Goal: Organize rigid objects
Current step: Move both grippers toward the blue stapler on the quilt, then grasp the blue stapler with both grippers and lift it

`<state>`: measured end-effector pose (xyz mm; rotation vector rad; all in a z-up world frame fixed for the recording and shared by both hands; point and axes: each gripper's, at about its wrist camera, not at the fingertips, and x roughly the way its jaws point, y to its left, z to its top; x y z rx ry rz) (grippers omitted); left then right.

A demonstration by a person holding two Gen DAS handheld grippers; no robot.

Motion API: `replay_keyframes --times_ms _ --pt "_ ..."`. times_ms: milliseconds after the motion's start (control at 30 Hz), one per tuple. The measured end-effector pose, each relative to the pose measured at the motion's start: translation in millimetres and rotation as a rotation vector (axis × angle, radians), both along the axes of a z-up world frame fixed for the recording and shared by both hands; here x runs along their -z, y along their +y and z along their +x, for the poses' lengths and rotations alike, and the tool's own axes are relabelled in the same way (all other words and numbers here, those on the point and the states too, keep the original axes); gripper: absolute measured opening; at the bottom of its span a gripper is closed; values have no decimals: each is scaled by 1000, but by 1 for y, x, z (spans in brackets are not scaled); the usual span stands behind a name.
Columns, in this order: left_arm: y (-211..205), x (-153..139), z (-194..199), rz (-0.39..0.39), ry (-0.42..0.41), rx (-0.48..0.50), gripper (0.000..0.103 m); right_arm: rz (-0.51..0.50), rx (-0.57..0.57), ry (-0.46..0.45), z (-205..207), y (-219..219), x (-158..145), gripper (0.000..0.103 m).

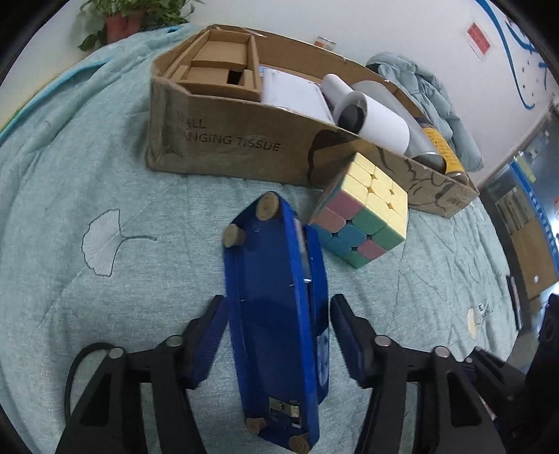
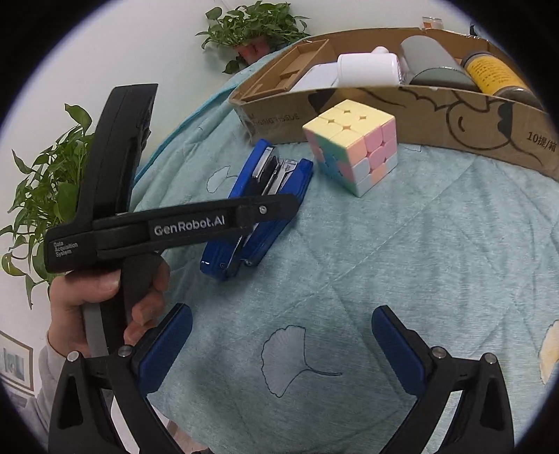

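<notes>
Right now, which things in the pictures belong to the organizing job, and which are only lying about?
Job:
- blue stapler, between the left gripper pads
- pastel puzzle cube
- cardboard box, holding a white bottle
- right gripper, open over bare cloth

Lying about:
- potted plants
- blue-grey jacket
- teal bedspread

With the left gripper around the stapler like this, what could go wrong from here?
1. The left gripper straddles the blue stapler, which lies on its side; the right pad looks apart from it, so a lift now may slip.
2. The cube sits close beside the stapler's far end and could get knocked.
3. The cardboard box already looks crowded, with a white bottle overhanging its edge.
</notes>
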<state>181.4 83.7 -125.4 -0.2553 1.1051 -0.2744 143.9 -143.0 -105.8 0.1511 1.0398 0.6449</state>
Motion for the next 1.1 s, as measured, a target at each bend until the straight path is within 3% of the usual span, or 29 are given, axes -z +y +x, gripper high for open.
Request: replay_keyframes --times_ms 167,267,500,600,767,933,1033,1100 --pt "-9 0 -6 -68 48 -7 56 33 6 35 5 -6 10 100" --pt "-26 0 -13 -131 79 26 49 48 12 30 4 -14 11 99" --pt "-72 5 -17 -219 128 82 51 47 62 22 -2 -44 11 96" --pt "-91 4 -16 -231 148 80 51 52 103 28 -6 -58 13 95" --pt "-118 5 -8 -241 186 129 51 63 159 42 -4 -76 12 85" --pt "-124 5 -2 -267 208 161 52 36 179 49 -4 -76 11 79" --pt "-116 4 -4 -297 212 169 52 -2 207 16 -7 -66 11 80" --pt "-110 1 -6 -268 177 170 57 -34 237 -32 -13 -57 12 80"
